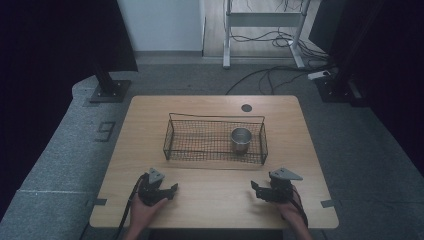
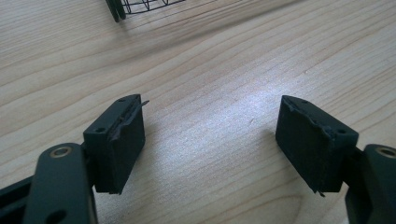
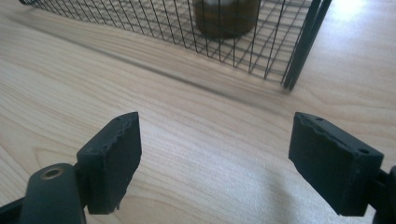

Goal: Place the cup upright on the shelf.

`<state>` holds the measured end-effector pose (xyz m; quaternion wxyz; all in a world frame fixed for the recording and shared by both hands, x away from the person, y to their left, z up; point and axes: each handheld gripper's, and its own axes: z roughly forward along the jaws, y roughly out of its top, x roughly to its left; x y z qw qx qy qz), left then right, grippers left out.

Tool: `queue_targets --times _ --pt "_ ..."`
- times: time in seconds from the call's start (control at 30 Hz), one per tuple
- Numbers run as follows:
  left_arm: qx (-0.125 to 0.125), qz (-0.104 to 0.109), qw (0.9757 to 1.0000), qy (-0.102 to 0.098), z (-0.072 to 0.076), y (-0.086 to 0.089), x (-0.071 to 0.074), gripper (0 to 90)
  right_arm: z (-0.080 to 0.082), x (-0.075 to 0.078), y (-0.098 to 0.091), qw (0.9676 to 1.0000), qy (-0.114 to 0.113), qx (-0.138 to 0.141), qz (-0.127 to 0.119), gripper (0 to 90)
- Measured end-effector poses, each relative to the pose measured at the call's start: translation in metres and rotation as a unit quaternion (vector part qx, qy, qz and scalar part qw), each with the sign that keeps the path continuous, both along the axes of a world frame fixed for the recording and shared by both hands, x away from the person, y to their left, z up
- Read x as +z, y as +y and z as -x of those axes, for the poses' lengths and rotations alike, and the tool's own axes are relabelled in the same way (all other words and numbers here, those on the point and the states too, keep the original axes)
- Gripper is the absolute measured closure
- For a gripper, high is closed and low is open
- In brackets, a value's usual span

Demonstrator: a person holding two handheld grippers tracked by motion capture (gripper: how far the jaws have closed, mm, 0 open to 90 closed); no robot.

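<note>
A black wire basket (image 1: pixel 172 145) stands on the middle of the wooden table, and a small metal cup (image 1: pixel 241 140) sits upright inside its right part. Near the front edge at the left, my left gripper (image 1: pixel 173 188) rests low over the tabletop, held by a hand. Its jaws stand wide apart with bare wood between them (image 2: pixel 210 126). My right gripper (image 1: pixel 254 186) sits at the front right, open too, pointing toward the basket's near right corner (image 3: pixel 292 70). The cup (image 3: pixel 226 16) shows behind the mesh in the right gripper view.
The wooden table (image 1: pixel 210 200) has a round dark grommet (image 1: pixel 246 107) at its back edge. Grey carpet surrounds it, with black stand bases (image 1: pixel 110 90) at the left and cables (image 1: pixel 270 75) on the floor behind.
</note>
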<state>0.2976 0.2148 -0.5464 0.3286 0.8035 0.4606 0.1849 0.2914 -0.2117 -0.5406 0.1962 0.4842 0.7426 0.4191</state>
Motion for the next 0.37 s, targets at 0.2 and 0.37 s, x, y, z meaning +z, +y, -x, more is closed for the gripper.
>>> queue_targets --times 0.2,0.37 --pt "0.0 0.0 1.0 0.0 0.0 0.0 0.0 23.9 -0.0006 -0.0014 -0.0021 1.0 0.0 -0.008 0.002 17.0" --pt "0.0 0.0 1.0 0.0 0.0 0.0 0.0 23.9 -0.0018 -0.0056 -0.001 0.9999 0.006 -0.008 0.012 16.9"
